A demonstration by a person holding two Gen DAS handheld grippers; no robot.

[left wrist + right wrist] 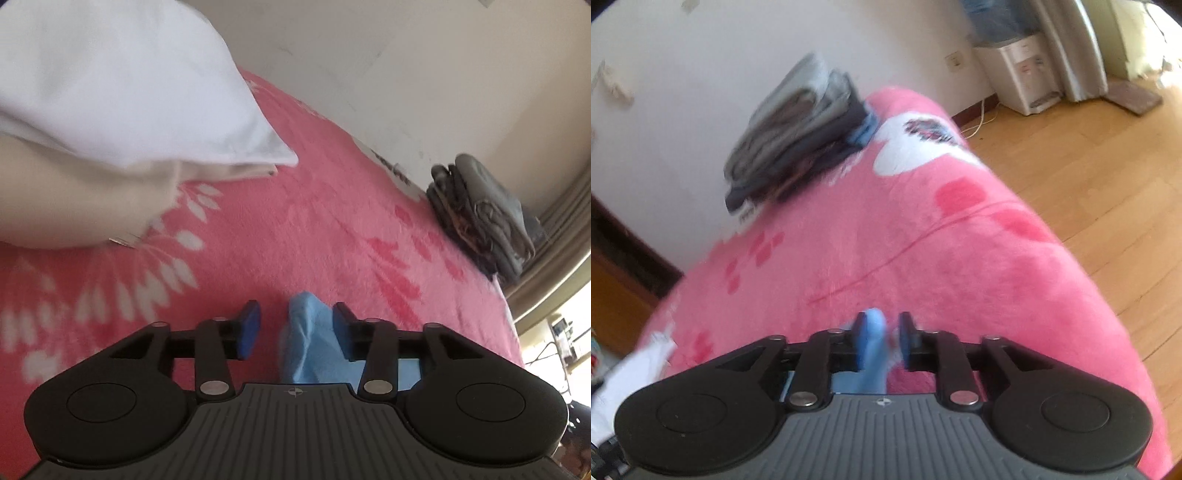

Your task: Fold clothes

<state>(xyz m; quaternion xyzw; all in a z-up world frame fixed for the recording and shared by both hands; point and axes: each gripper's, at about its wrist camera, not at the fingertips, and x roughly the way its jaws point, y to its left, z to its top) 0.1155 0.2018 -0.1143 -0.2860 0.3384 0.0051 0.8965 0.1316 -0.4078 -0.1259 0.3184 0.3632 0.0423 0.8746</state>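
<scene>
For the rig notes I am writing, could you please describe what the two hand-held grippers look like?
Both look alike. The left hand-held gripper and right hand-held gripper each have a grey ribbed body with a small crosshair mark, two round black housings, black linkage arms with silver pivot pins, and blue pads on the fingers. No cables, sleeves or hands show.

Light-blue cloth (314, 343) between parted jaws (pink blanket (295, 221) beneath)

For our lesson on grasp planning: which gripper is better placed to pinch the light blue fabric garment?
Probably the right gripper: its jaws stand narrowly apart with the light blue fabric garment upright between them. The left gripper gapes wider, with a clear gap beside the fabric.
</scene>
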